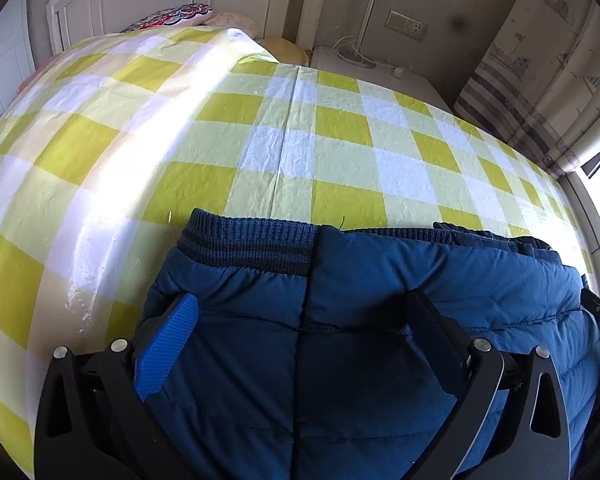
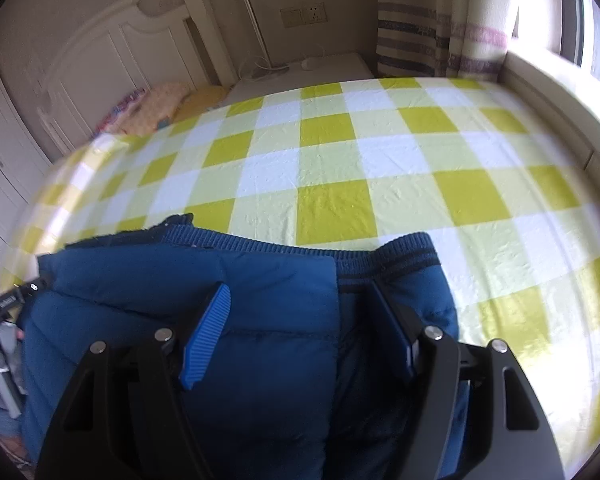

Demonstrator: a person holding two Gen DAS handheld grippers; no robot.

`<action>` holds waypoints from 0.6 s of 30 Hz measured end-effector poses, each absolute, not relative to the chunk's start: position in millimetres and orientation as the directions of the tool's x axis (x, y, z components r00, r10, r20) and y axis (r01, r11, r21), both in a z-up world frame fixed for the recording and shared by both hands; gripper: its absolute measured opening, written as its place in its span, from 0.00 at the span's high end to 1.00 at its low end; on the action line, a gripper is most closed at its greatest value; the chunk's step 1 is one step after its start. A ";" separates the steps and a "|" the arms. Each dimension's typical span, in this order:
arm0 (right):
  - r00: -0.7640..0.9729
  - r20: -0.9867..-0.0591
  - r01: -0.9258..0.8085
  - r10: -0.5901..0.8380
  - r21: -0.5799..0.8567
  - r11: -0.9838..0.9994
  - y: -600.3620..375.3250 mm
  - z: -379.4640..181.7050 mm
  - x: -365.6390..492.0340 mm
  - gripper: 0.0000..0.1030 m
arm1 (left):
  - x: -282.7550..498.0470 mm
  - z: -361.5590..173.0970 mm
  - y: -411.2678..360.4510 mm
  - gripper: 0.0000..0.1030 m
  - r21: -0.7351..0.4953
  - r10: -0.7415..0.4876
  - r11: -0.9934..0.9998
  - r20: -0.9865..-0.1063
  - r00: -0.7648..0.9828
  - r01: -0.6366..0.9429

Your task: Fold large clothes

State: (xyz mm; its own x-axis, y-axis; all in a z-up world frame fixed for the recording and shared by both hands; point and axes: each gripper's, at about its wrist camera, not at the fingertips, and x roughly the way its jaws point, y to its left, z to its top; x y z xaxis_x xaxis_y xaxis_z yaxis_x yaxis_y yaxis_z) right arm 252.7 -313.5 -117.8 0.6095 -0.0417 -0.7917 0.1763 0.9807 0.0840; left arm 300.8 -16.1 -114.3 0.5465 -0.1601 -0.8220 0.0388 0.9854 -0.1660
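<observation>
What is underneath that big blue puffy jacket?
The blue jacket lies on a yellow-and-white checked bedsheet. Whatever sits directly beneath the jacket is covered.

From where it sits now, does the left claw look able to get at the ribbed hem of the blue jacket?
Probably yes. The left claw is open over the padded blue jacket, and the ribbed hem lies just ahead of it on the checked bedsheet, with nothing lying between them.

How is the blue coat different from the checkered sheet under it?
The blue coat is one dark colour; the checkered sheet is yellow and white squares. The coat looks puffy and stitched; the sheet looks thin and wrinkly. The coat has a ribbed edge; the sheet shows none. Both are cloth.
</observation>
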 end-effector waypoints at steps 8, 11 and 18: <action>0.670 -0.738 -0.217 0.080 -0.092 0.972 -156.9 -87.7 239.1 0.24 | 300.3 -113.5 -18.1 0.04 -0.149 -0.144 0.988 -0.822 0.551 0.037; 0.602 -0.797 -0.262 0.054 -0.133 0.956 -133.7 -129.1 250.7 0.21 | 300.7 -114.3 -15.8 0.04 -0.161 -0.153 0.986 -0.820 0.552 0.034; 0.639 -0.767 -0.146 0.054 -0.052 0.988 -186.1 -110.8 236.9 0.20 | 301.6 -114.8 -12.8 0.04 -0.179 -0.168 0.983 -0.817 0.552 0.035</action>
